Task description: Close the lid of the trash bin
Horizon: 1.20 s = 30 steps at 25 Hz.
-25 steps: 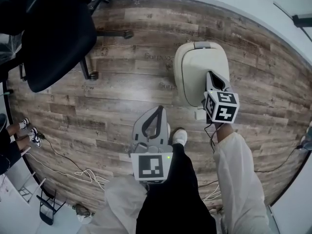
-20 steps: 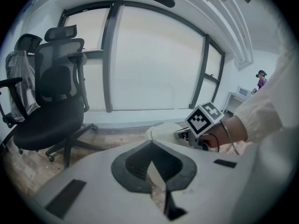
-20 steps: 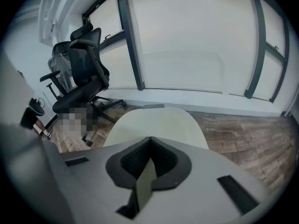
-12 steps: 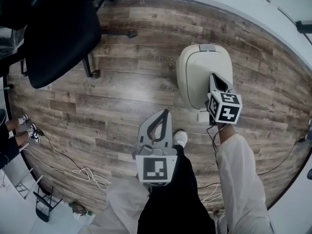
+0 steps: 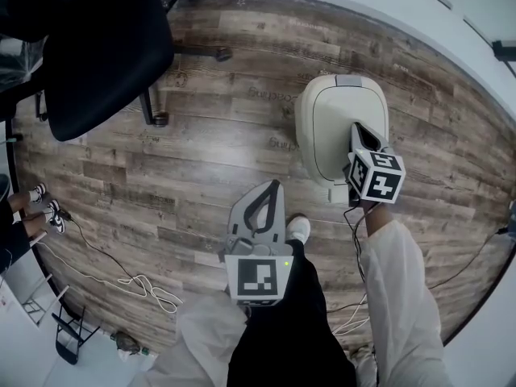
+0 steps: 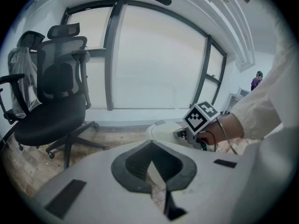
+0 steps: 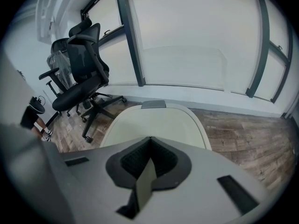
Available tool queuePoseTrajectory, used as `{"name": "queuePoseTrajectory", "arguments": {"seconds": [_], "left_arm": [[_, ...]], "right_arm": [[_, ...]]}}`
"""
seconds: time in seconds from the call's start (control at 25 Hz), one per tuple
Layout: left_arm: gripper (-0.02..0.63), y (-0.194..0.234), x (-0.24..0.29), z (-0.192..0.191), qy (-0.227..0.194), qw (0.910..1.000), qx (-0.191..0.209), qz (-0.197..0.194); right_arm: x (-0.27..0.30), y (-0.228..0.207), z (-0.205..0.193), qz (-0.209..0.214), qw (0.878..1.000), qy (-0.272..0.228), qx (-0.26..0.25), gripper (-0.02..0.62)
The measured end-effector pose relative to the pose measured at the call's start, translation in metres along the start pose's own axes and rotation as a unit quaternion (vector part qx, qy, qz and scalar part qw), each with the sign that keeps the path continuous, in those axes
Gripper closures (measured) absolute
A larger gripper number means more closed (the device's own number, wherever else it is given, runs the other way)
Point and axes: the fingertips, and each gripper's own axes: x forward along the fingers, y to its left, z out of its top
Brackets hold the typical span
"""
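The cream trash bin stands on the wood floor, its lid lying flat with a grey tab at the far end. My right gripper is shut and empty, its tips over the near right part of the lid; whether they touch it I cannot tell. In the right gripper view the jaws meet in a point just before the lid. My left gripper is shut too, held over bare floor left of the bin. From the left gripper view the bin shows beyond the left gripper.
A black office chair stands at the far left, also seen as the chair by the window wall. Loose cables lie on the floor at the left. A white shoe is beside the bin. Another person's feet are at the left edge.
The head view has shifted slightly, so the bin sits a little further right and lower. The right gripper stays over the lid. The left gripper has hardly moved.
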Motion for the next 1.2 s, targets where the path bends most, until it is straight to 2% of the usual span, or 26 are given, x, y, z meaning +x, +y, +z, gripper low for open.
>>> {"name": "queuePoseTrajectory", "arguments": {"seconds": [0.24, 0.4, 0.56, 0.88, 1.2], "left_arm": [[0.598, 0.003, -0.007, 0.006, -0.002, 1.0, 0.008, -0.001], [0.598, 0.002, -0.011, 0.012, -0.007, 0.9999, 0.015, -0.001], [0.598, -0.009, -0.016, 0.028, -0.019, 0.9993, 0.031, -0.008], [0.598, -0.042, -0.047, 0.074, -0.033, 0.9973, 0.062, -0.022], [0.598, -0.078, -0.09, 0.119, -0.046, 0.9945, 0.088, -0.033]], "right_arm": [[-0.005, -0.001, 0.0, 0.013, 1.0, 0.004, 0.023, 0.572], [-0.024, 0.003, -0.001, 0.004, 1.0, 0.007, -0.018, 0.572], [-0.051, 0.005, 0.001, 0.002, 1.0, -0.005, -0.003, 0.572], [-0.135, -0.009, 0.016, -0.016, 0.999, -0.025, 0.035, 0.572], [-0.252, -0.034, 0.032, -0.035, 0.995, -0.07, 0.058, 0.572]]}}
